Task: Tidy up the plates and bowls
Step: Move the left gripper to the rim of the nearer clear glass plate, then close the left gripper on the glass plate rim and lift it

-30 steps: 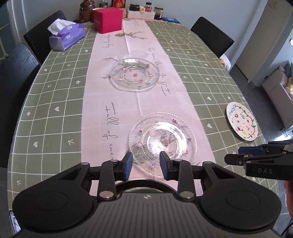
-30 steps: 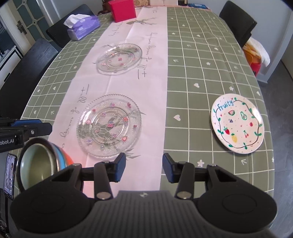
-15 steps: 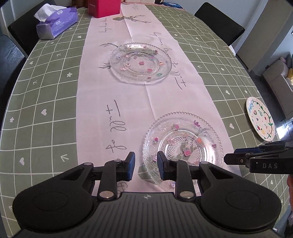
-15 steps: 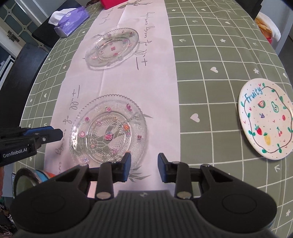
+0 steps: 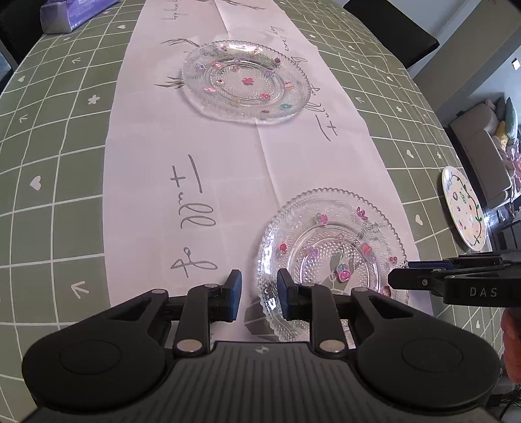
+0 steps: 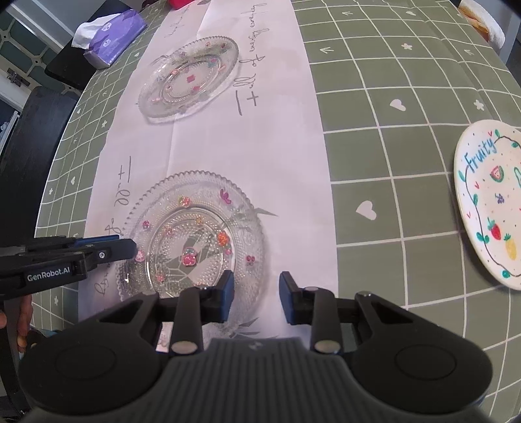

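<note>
A clear glass plate with flower stickers (image 5: 332,257) (image 6: 195,240) lies on the pale table runner near me. A second glass plate (image 5: 244,81) (image 6: 189,78) sits farther along the runner. A white "Fruity" plate (image 5: 464,208) (image 6: 488,201) rests on the green cloth to the right. My left gripper (image 5: 259,293) straddles the near plate's left rim, jaws closing, pads not pressing. My right gripper (image 6: 255,294) straddles its right rim, jaws closing too, with a gap still showing. Each gripper appears in the other's view: the right gripper (image 5: 423,279) and the left gripper (image 6: 107,250).
A purple tissue box (image 6: 110,39) (image 5: 75,16) stands at the far left of the table. Dark chairs (image 6: 39,123) line the left side and another chair (image 5: 400,29) stands at the far right. The table edge runs close behind the Fruity plate.
Both grippers have come down and forward onto the near glass plate, and their jaws have narrowed. The stacked bowls at the lower left of the right wrist view have dropped out of sight.
</note>
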The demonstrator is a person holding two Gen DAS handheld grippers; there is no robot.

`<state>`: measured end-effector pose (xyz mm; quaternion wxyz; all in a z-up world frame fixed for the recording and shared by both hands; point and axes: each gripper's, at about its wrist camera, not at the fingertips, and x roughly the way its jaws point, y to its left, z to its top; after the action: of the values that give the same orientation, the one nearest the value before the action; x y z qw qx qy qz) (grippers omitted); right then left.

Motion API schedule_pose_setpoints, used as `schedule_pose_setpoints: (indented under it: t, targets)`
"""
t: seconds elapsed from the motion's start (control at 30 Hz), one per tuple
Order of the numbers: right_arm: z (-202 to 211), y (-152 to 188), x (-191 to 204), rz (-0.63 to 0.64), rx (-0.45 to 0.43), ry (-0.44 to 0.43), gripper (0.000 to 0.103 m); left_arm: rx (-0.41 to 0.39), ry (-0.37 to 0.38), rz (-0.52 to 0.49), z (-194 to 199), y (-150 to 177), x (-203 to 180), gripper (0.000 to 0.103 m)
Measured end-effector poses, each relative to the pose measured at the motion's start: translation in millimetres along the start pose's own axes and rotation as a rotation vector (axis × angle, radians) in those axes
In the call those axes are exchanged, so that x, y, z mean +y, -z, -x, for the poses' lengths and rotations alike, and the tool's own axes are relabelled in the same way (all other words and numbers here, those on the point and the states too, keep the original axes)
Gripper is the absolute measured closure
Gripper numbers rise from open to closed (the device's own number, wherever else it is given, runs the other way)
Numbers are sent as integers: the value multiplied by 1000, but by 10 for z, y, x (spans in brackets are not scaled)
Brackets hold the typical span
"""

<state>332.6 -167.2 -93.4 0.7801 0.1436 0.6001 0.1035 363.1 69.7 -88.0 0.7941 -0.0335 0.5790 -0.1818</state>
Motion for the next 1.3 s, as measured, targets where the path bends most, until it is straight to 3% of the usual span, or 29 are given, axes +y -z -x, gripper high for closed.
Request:
schedule_pose_setpoints:
  t: [0.17, 0.4, 0.9, 1.3]
  targets:
    - [-25, 10, -40, -31, 1, -28, 89, 18, -6, -29, -16, -34, -70, 88]
    - [-29, 30, -129, -124, -16, -69, 93, 41, -57, 13, -26, -79, -115, 88]
    - [240, 112, -246, -155, -79, -86, 94, 14, -81, 48, 182, -81, -359, 88]
    - [694, 401, -670, -197, -144, -69, 94, -8, -67, 10, 369, 164, -1045, 88]
